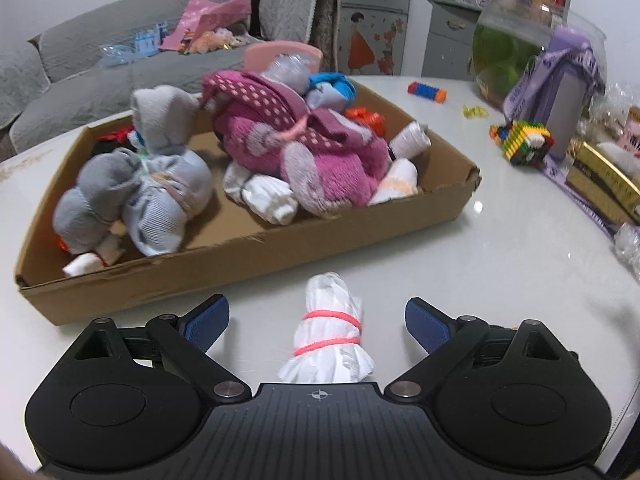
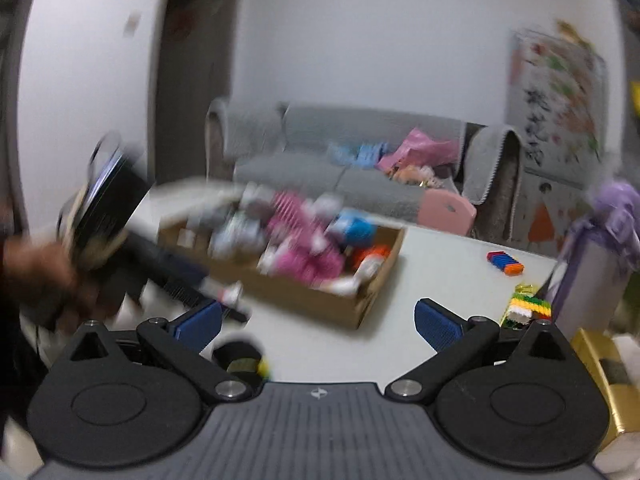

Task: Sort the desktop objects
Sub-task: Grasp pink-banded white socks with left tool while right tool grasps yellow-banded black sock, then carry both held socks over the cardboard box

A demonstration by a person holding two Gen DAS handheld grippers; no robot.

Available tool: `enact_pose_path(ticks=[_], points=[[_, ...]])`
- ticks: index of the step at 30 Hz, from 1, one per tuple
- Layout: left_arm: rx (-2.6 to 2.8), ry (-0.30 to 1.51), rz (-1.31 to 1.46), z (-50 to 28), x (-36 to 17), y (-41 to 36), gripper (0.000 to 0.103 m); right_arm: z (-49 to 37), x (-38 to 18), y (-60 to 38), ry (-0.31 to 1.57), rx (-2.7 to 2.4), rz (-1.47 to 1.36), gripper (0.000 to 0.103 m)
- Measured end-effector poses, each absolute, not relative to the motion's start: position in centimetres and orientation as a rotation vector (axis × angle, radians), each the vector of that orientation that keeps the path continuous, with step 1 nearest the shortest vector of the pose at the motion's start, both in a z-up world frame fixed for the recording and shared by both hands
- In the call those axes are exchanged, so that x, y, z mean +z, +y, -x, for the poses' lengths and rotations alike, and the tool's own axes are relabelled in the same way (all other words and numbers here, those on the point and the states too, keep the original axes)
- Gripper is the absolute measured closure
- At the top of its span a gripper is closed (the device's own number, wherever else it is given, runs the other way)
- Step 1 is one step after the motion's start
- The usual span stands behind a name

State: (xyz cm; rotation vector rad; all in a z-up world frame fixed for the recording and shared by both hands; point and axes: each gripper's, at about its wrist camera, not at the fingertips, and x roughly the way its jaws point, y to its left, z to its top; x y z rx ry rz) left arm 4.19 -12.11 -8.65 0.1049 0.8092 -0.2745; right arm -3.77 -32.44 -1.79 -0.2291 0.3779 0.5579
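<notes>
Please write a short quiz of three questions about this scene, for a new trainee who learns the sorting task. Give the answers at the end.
1. True or false: the left gripper is shut on the white bundle.
2. Where does the white bundle lie: A, inside the cardboard box; B, on the white table between the open jaws; C, on the sofa?
3. Fill the gap: the bundle is tied with two ____ elastic bands.

Key: 1, false: the jaws stand wide open on either side of it, not touching. 2, B: it lies in front of the box, outside it. 3, pink.
</notes>
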Motion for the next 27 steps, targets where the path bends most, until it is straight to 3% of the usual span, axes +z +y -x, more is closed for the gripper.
enact_pose_path(ticks=[1, 3, 5, 11, 15, 17, 19, 20, 22, 23, 27], points=[[-0.275, 0.811, -0.109, -4.2, -8.8, -12.2, 0.006, 3.9, -2.2, -31.5, 0.400, 0.570, 0.244, 0.001], [-0.280, 0.821, -0.110, -4.3, -9.1, -12.3, 0.006, 3.6, -3.3, -30.0, 0.465, 0.624, 0.261, 0.016], [-0.274, 0.818, -0.123, -4.3, -9.3, -12.3, 0.005, 3.1, -4.1, -28.8, 0.503, 0.617, 0.285, 0.043], [-0.275, 0.805, -0.127, -4.4, -9.5, -12.2, 0.002, 1.0, -5.5, -27.6, 0.565, 0.630, 0.274, 0.041], [-0.277, 0.792, -0.123, -4.3, -9.6, -12.3, 0.002, 0.1, -6.0, -27.1, 0.617, 0.642, 0.255, 0.051], [-0.282, 0.783, -0.126, -4.1, -9.6, -12.4, 0.004, 0.4, -6.5, -27.1, 0.646, 0.642, 0.255, 0.062], [-0.289, 0.771, -0.128, -3.8, -9.5, -12.5, 0.011, 0.5, -6.8, -26.9, 0.651, 0.656, 0.252, 0.066], [-0.291, 0.764, -0.127, -3.7, -9.3, -12.6, 0.022, 0.6, -7.0, -26.7, 0.647, 0.657, 0.255, 0.067], [-0.296, 0.760, -0.126, -3.4, -8.8, -12.7, 0.055, 0.4, -7.0, -26.8, 0.651, 0.663, 0.237, 0.070], [-0.298, 0.766, -0.125, -3.4, -8.6, -12.8, 0.064, 0.4, -6.9, -27.0, 0.650, 0.663, 0.224, 0.071], [-0.291, 0.773, -0.132, -3.0, -8.5, -12.8, 0.065, 0.0, -6.6, -27.8, 0.638, 0.653, 0.170, 0.071]])
